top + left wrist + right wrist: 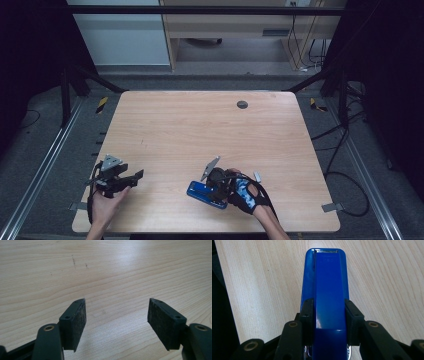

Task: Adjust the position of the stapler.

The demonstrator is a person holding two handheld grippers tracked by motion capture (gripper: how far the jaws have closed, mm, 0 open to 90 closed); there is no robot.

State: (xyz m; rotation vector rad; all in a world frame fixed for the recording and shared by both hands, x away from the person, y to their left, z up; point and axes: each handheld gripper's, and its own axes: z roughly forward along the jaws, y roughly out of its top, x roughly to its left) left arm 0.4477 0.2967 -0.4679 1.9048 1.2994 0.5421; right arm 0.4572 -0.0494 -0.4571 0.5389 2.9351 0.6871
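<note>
A blue stapler (199,190) lies flat near the front edge of the wooden table (200,125). My right gripper (212,193) comes at it from the right, held in a gloved hand. In the right gripper view its pads (354,315) press on both sides of the stapler (329,277) at about mid-length; the right gripper (329,312) is shut on it. My left gripper (134,178) rests at the front left of the table, pointing right. Its jaws stand wide apart in the left gripper view (116,315), with bare wood between them.
A small dark round grommet (242,104) sits in the table's far side. The table's front edge (227,302) runs close beside the stapler. Metal rails (45,160) flank the table on the floor, and cables (345,175) lie at the right.
</note>
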